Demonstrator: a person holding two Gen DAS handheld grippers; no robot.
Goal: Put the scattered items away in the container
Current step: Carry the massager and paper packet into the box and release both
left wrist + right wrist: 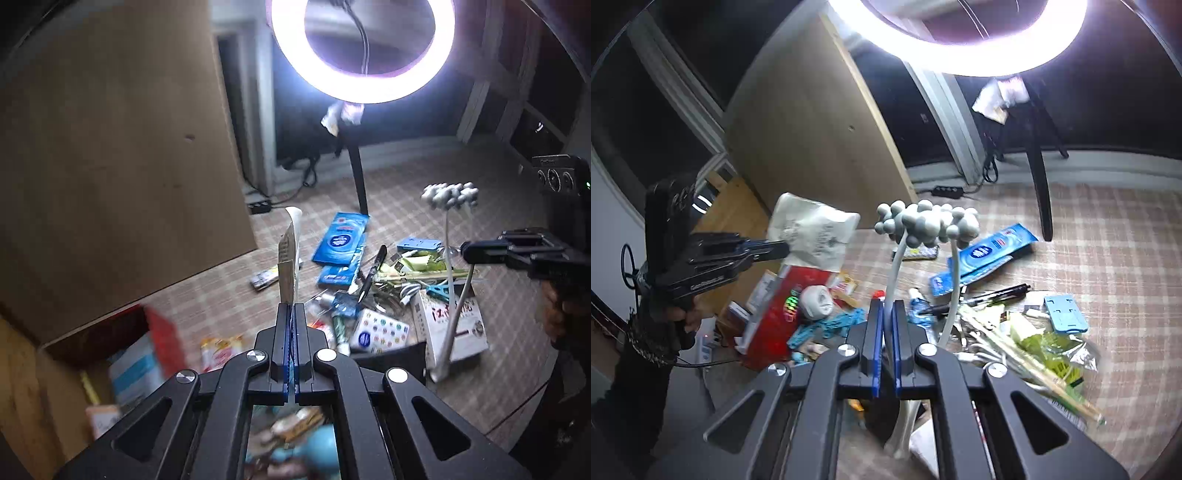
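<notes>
Two hand-held grippers clamped: left [291, 306] w/ white packet [290, 254], right [888, 304] w/ massager stem [895, 266].

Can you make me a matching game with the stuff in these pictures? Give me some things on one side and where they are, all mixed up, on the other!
Things:
1. white packet
2. bobbly massager
3. blue wipes pack
4. black pen

Places:
A. lying flat on the checked floor, near the lamp pole
B. pinched in the left claw
C. lying in the pile, beside the chopsticks
D. pinched by a white stem in the right claw

Pairs: 1-B, 2-D, 3-A, 4-C
</notes>
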